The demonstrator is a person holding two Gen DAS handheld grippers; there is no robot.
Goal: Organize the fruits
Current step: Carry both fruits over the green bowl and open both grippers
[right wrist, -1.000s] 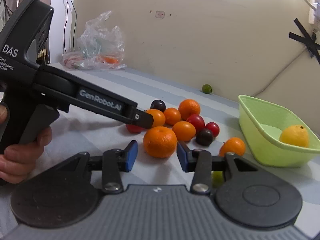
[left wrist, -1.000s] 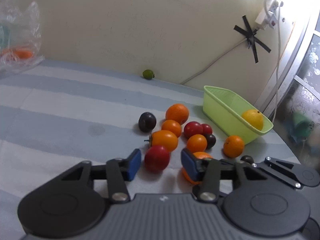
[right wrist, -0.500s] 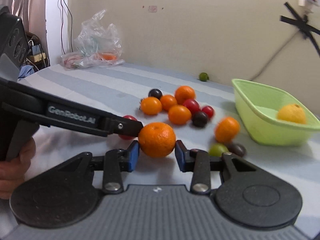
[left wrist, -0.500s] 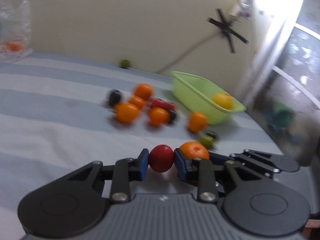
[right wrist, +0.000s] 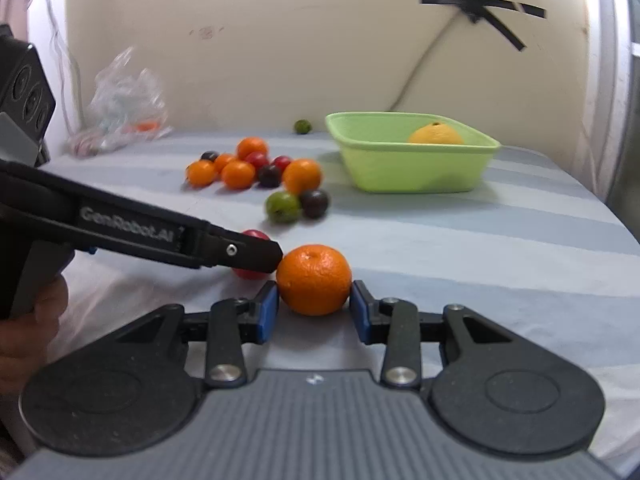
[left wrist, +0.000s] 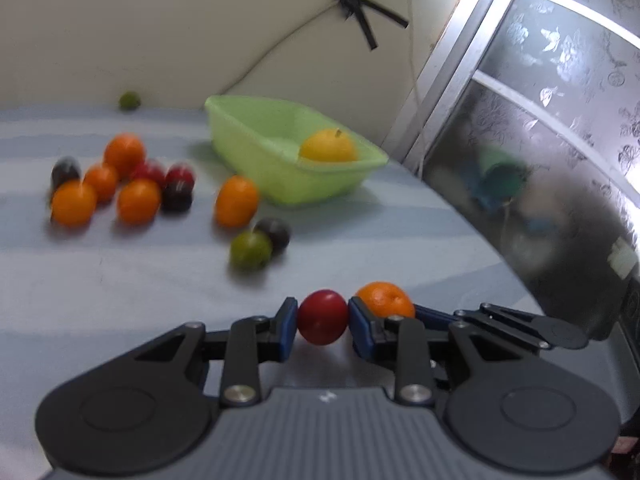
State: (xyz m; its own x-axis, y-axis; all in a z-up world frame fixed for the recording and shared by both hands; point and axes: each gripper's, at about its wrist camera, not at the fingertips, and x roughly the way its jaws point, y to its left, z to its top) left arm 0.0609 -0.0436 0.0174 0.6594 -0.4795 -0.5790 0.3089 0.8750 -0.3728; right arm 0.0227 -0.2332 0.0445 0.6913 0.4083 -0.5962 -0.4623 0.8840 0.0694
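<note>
The left gripper (left wrist: 322, 317) pinched a red fruit (left wrist: 322, 316) above the striped cloth (left wrist: 120, 300). Just to its right, the right gripper (right wrist: 314, 306) squeezed an orange (right wrist: 314, 279). The green basket (right wrist: 412, 172) sat far off, probably holding one yellow fruit (right wrist: 435, 134).

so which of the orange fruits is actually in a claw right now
The orange clamped between the right claw's blue pads, nearest the camera. The other orange ones lie loose in the far cluster; the left claw holds a red fruit.
</note>
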